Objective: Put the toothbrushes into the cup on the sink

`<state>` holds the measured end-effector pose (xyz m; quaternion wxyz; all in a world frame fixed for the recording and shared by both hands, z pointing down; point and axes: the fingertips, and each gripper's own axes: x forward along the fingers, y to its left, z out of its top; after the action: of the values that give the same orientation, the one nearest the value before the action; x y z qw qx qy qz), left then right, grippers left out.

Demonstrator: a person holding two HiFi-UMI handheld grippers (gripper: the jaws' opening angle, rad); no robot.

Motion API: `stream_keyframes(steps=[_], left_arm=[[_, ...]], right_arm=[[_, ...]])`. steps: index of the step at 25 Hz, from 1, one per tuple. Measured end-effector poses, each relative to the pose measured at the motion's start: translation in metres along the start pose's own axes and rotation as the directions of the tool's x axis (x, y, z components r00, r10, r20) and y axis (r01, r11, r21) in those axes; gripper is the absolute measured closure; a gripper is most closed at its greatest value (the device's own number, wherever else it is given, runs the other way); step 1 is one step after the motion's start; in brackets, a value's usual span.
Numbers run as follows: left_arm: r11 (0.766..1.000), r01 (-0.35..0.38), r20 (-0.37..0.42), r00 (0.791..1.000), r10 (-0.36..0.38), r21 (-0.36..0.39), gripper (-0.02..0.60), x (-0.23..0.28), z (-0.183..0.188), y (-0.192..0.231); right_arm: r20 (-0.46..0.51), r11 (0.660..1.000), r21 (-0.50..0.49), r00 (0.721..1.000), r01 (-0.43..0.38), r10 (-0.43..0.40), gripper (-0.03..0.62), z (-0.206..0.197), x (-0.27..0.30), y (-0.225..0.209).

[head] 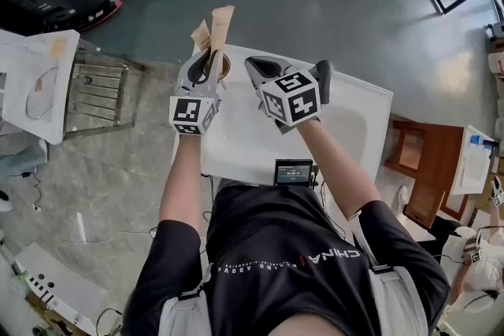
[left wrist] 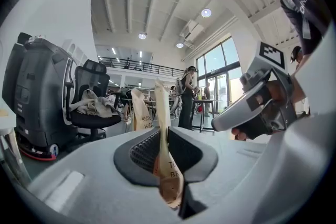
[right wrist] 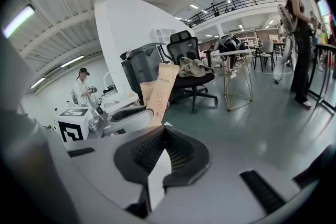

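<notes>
The sink [head: 354,118], the left tongs [head: 209,65] and the right tongs [head: 257,68] are viewed steeply from above the person's head. Each gripper view is taken from close behind its own jaws: the left level across the room, the right tipped a little downward. The black office chair [left wrist: 94,110] and the wrapped toothbrush [left wrist: 164,139] are shared by both.

The left tongs [left wrist: 164,136] pinch an upright paper-wrapped toothbrush [left wrist: 161,102].

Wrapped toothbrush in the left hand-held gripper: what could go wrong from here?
The left hand-held gripper clamps the wrapped toothbrush only near one end, so it may swing or slip. The cup stands at a corner of the sink; a bump could tip it off.
</notes>
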<state>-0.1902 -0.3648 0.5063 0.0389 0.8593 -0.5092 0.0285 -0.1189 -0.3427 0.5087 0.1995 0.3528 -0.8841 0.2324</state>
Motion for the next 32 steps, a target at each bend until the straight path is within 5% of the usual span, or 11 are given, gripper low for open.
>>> stream_keyframes(steps=[14, 19, 25, 32], left_arm=[[1.0, 0.02, -0.024, 1.0, -0.02, -0.002, 0.538, -0.003, -0.007, 0.003], [1.0, 0.021, -0.011, 1.0, -0.021, 0.011, 0.54, -0.002, -0.004, -0.004], [0.999, 0.043, -0.015, 0.999, -0.043, 0.019, 0.54, -0.002, -0.004, -0.007], [0.997, 0.071, -0.016, 0.997, -0.071, 0.014, 0.538, -0.002, -0.002, -0.007]], right_arm=[[0.02, 0.999, 0.021, 0.999, -0.046, 0.046, 0.582, 0.016, 0.019, 0.003], [0.067, 0.983, 0.103, 0.987, -0.154, 0.147, 0.426, 0.038, 0.031, 0.008], [0.114, 0.954, 0.216, 0.976, -0.207, 0.186, 0.327, 0.067, 0.052, 0.004], [0.134, 0.972, 0.169, 0.981, -0.161, 0.139, 0.493, 0.075, 0.055, 0.004]])
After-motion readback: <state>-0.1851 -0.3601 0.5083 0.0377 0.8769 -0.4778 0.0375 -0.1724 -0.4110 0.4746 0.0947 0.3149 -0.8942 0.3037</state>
